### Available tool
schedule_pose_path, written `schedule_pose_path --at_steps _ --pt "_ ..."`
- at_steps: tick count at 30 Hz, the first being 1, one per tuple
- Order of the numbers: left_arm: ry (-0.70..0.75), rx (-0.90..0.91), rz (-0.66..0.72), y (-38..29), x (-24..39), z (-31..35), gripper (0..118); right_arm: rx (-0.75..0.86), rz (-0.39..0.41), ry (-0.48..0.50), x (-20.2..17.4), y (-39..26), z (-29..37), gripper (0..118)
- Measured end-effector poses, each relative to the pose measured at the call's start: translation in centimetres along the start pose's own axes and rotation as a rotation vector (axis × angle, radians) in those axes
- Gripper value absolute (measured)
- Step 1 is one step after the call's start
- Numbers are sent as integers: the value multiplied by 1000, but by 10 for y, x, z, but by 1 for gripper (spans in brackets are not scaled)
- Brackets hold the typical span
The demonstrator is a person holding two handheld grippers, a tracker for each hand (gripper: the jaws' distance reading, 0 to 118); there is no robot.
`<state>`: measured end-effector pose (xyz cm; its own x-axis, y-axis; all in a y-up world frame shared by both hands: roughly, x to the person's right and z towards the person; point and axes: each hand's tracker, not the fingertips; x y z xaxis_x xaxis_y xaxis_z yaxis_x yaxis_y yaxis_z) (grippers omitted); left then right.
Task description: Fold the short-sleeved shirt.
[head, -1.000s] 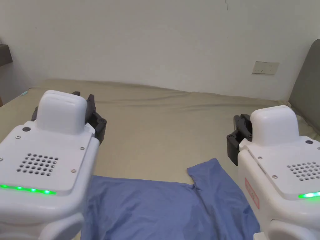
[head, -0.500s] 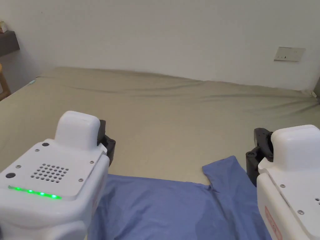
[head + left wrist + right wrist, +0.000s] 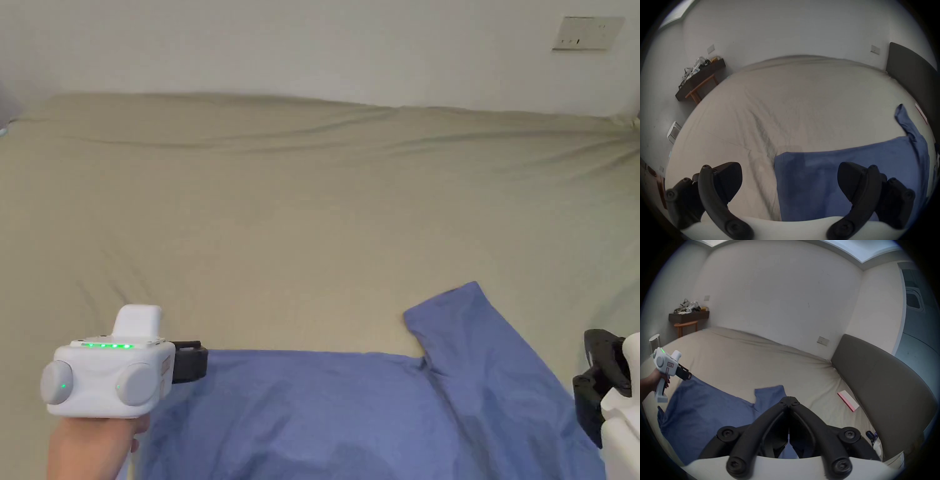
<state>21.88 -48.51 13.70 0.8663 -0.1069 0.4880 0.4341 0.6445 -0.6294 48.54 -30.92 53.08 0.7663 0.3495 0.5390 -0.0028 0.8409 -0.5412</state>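
Left gripper (image 3: pixel 790 178): I held it low at my left by its handle, hand (image 3: pixel 94 447) beneath, jaws spread wide with nothing between them. Right gripper (image 3: pixel 789 400): I held it at my right, jaws pressed together, tips meeting, gripping nothing.

Beige bed sheet (image 3: pixel 300 206) wrinkled; pink-edged box, perhaps (image 3: pixel 848 400), beside grey headboard (image 3: pixel 883 379).

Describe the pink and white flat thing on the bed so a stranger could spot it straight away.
Start at the wide beige bed and follow it to the dark grey padded headboard along its side. Just in front of that headboard lies a small flat rectangular item, pink on one long side and white on the other. It lies apart from the blue shirt, the only other item spread on the sheet.
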Motion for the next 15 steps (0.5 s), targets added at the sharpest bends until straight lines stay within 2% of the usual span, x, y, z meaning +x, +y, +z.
schedule_pose_path --at_steps 2,3,4,5,6,7,9,10,11,12,15 --pt "-2 -32 32 0 -2 -20 111 -31 -1 -13 7 -7 -9 2" --pt "-8 -60 40 -3 -1 -25 98 -42 -2 -14 11 -10 -13 2" --pt "-16 -81 38 -6 0 -32 76 -53 -1 -18 14 -13 -15 2" --pt "-28 -113 19 -11 3 -37 62 -62 1 -20 17 -15 -18 2" --pt "-99 -80 26 -17 6 -34 57 -71 0 -19 20 -16 -21 2" --pt "-15 -15 -8 -16 8 -23 43 -80 -8 -15 23 -17 -24 2" --pt "-98 -37 -67 -13 12 -23 0 -100 -36 -6 29 -18 -29 2" --pt "-103 -46 -82 -12 16 -23 0 -108 -49 -7 33 -18 -33 2" --pt "-33 -30 -120 -12 22 -16 0 -110 -57 -8 35 -18 -36 2" --pt "-51 -15 -147 -11 23 -12 0 -114 -66 -10 38 -19 -39 2" --pt "-71 55 -76 -4 16 18 0 -123 -79 -13 47 -17 -45 2"
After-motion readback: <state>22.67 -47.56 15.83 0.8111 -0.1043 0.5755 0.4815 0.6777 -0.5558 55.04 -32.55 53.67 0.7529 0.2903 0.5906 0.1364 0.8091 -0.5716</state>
